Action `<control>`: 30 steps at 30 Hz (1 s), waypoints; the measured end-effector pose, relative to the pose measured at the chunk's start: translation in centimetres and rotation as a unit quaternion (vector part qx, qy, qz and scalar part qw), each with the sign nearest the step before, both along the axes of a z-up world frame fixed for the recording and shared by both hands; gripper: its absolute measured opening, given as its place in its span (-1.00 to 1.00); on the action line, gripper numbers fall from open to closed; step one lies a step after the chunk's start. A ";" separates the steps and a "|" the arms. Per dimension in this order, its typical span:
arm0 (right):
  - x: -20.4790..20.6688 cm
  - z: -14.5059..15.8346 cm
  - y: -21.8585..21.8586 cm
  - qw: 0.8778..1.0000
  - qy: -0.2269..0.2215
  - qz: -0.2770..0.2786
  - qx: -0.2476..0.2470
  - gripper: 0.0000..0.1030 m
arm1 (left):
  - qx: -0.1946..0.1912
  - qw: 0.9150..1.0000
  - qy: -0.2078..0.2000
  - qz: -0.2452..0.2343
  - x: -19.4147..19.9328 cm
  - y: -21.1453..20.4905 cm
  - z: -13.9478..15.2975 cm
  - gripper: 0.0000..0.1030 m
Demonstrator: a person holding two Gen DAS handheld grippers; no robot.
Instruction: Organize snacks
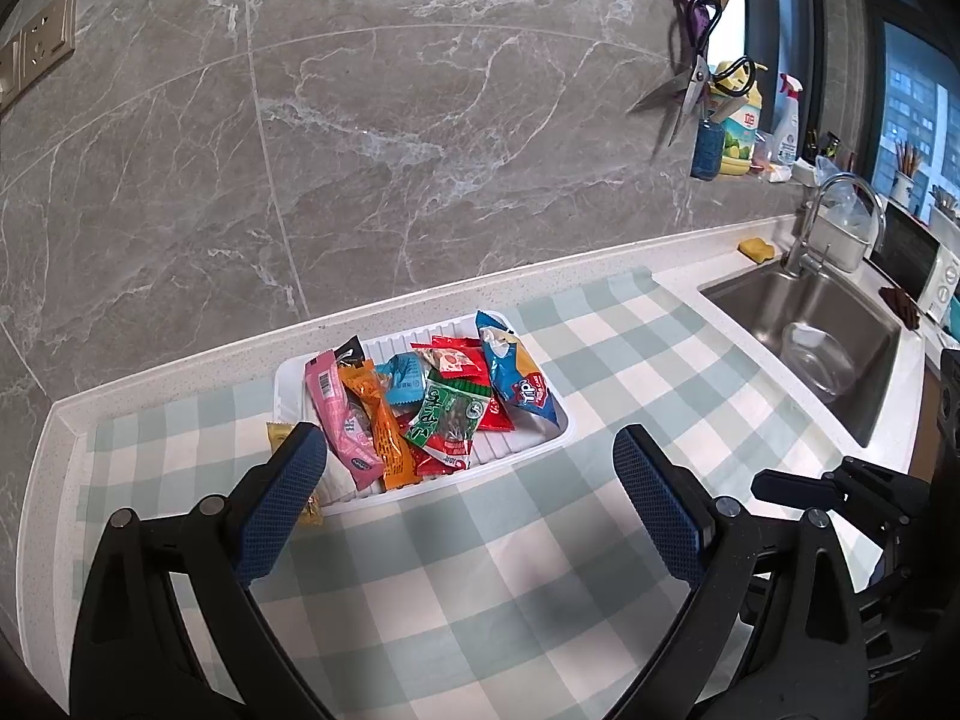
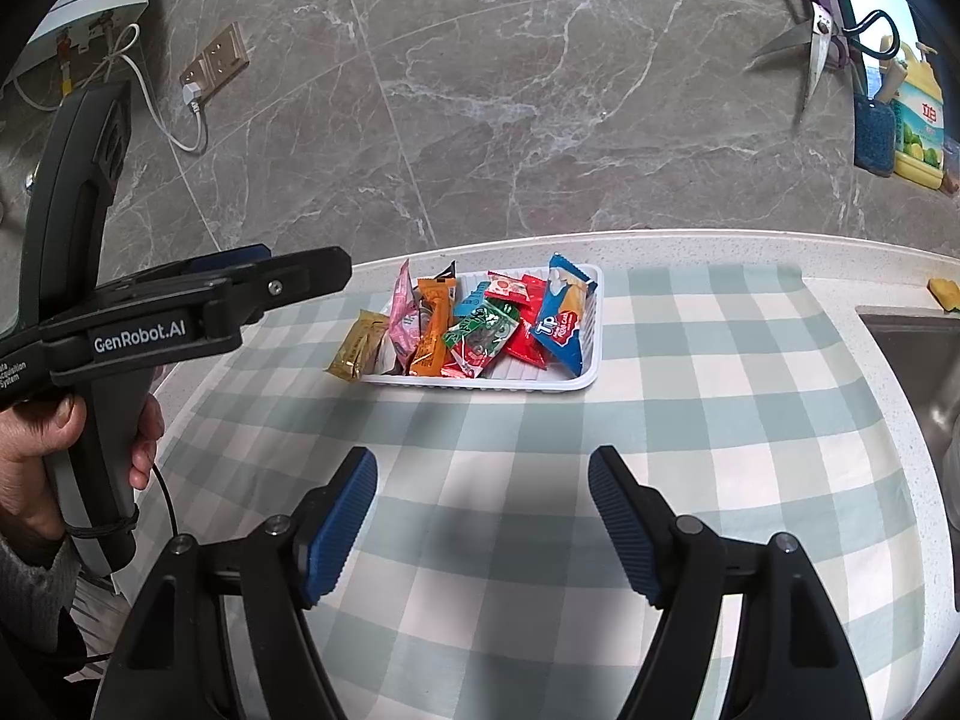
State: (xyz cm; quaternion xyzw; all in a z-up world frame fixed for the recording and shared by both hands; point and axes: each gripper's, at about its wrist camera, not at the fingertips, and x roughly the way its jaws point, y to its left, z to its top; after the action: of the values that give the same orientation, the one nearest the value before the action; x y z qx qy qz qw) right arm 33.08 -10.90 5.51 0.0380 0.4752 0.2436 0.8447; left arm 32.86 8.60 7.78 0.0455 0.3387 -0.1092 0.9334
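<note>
A white tray (image 1: 528, 450) (image 2: 591, 324) on the checked cloth holds several snack packets: a pink one (image 1: 339, 414), an orange one (image 1: 384, 426) (image 2: 433, 324), a green one (image 1: 447, 417) (image 2: 480, 330), red ones and a blue Tip bag (image 1: 516, 372) (image 2: 561, 318). A gold packet (image 2: 357, 345) lies on the cloth against the tray's left end. My left gripper (image 1: 471, 450) hovers open just short of the tray, with nothing between its fingers. My right gripper (image 2: 483, 468) hangs open over bare cloth, nearer than the tray.
A steel sink (image 1: 828, 324) with a clear bowl and a tap lies to the right. Scissors (image 1: 690, 84), bottles and a yellow sponge (image 1: 757, 250) stand along the marble wall. A hand (image 2: 36, 426) holds the left gripper's handle at the left.
</note>
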 end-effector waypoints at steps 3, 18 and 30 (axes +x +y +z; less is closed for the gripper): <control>-0.2 0.1 0.1 1.000 0.000 0.001 0.000 0.47 | 0.000 1.000 0.000 0.000 0.0 0.0 0.0 0.89; -0.3 0.1 0.1 1.000 0.001 0.000 0.000 0.48 | -0.001 1.000 0.002 0.004 0.0 0.4 -0.1 0.89; -0.2 0.0 0.1 1.000 0.001 -0.001 0.000 0.49 | -0.001 1.000 0.002 0.007 0.0 0.6 -0.2 0.89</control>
State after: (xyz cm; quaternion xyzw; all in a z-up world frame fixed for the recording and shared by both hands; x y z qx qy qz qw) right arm 32.90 -10.80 5.53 0.0391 0.4760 0.2423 0.8445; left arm 32.85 9.17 7.57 0.0418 0.3408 -0.1035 0.9335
